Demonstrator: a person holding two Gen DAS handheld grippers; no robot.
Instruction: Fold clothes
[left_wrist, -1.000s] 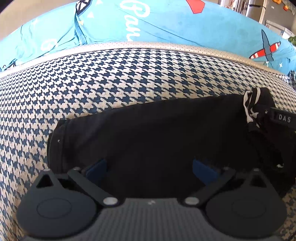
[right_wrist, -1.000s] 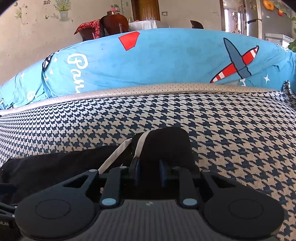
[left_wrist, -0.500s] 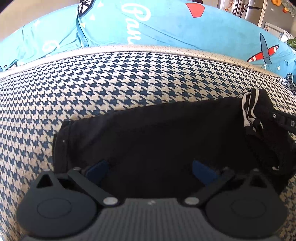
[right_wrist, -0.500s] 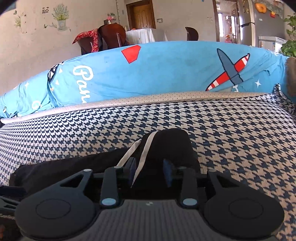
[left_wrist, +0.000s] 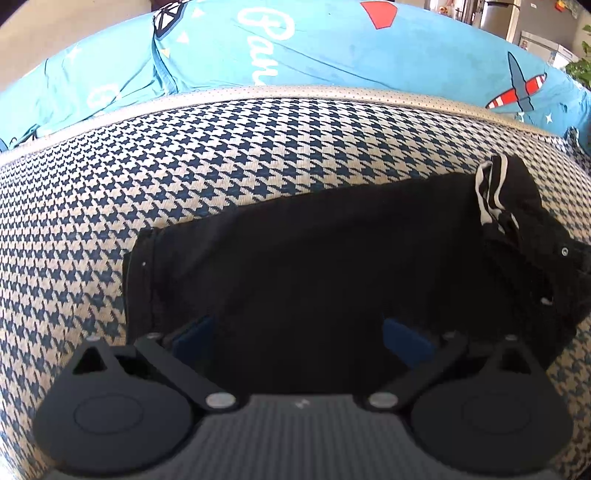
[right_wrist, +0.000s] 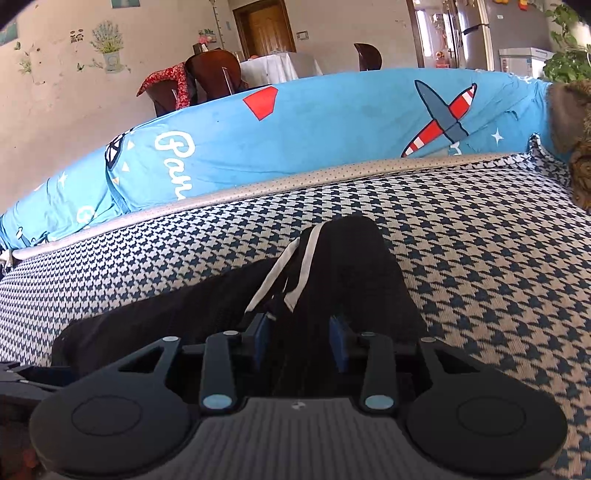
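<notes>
From the left wrist, the black garment (left_wrist: 314, 258) lies lengthwise left-to-right on the houndstooth-weave cushion (left_wrist: 221, 155), under the left hand-held gripper (left_wrist: 301, 338), whose blue pads are spread wide. From the right wrist, the right hand-held gripper (right_wrist: 301, 338) clamps its white-striped, bunched end, folds hidden in black.

Wide-open left tool (left_wrist: 297, 338) over black garment (left_wrist: 314, 258) on houndstooth cushion (left_wrist: 221, 147).

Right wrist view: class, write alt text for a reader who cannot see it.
The right tool grips a raised fold of a black garment with white stripes, on a houndstooth cushion; a blue airplane-print cover lies behind.
</notes>
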